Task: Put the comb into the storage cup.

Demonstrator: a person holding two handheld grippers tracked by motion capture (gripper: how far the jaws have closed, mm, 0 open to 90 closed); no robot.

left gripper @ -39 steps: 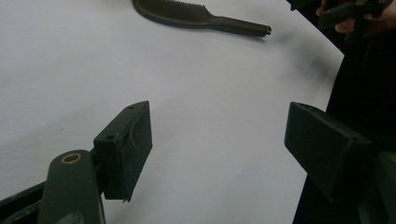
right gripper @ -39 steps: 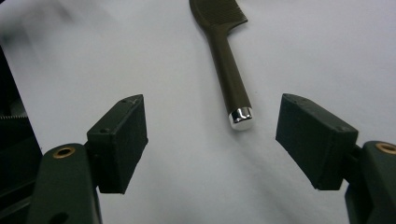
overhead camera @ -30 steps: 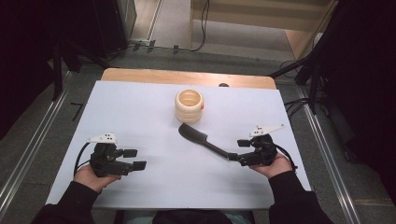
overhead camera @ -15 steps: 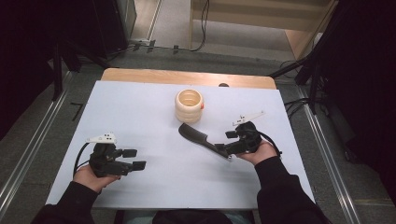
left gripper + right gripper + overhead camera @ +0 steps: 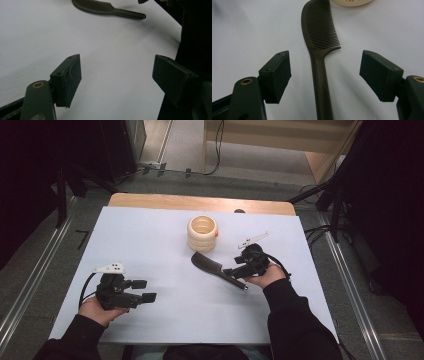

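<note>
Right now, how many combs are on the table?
1. The dark comb lies near the middle of the white table, just in front of the cream cup, its handle between the right gripper's open fingers.

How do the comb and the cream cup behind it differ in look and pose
The comb is dark, long and thin, and lies flat; the cup is cream, round and ribbed, and stands upright with its mouth open upward. The comb's handle runs between the open jaws of the right gripper, untouched by the pads; the cup stands apart from both grippers. Both rest on the white table.
</note>
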